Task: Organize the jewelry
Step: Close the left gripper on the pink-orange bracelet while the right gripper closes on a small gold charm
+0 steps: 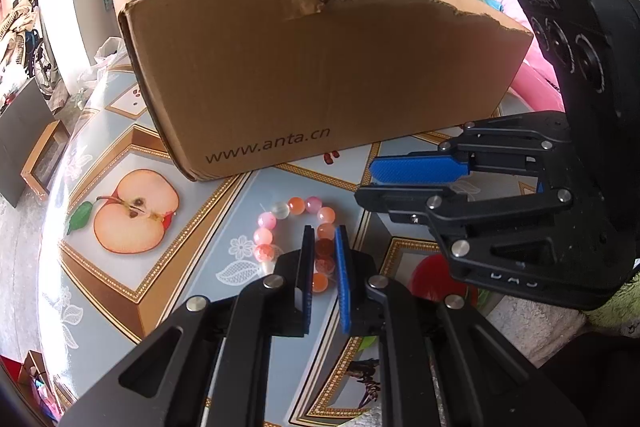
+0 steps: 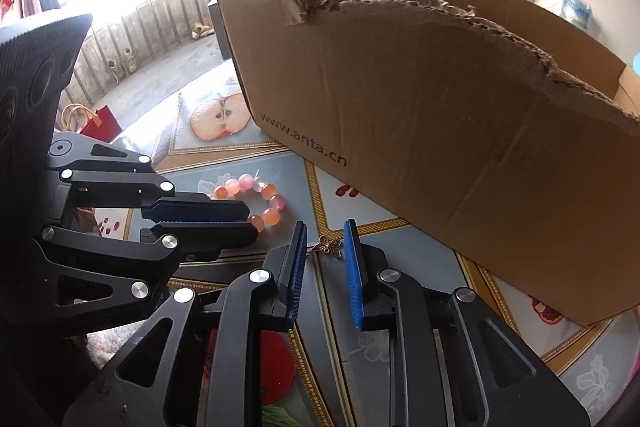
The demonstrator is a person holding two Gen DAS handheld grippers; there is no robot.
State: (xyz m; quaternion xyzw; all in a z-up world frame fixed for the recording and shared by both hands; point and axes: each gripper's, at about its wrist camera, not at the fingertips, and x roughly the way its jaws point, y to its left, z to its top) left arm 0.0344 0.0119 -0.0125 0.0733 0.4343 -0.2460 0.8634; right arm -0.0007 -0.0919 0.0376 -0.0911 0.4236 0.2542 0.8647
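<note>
Left tongs clamp my bracelet on the table. Right tongs stand apart around a butterfly charm, box behind.

glossy bead bracelet, matt torn cardboard box

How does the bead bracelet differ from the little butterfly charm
The bracelet is a ring of round pink and orange beads; the charm is one small flat bronze butterfly. The left gripper is shut on the bracelet's beads; the charm lies loose between the right gripper's open jaws. Both rest on the tablecloth before the box.
</note>
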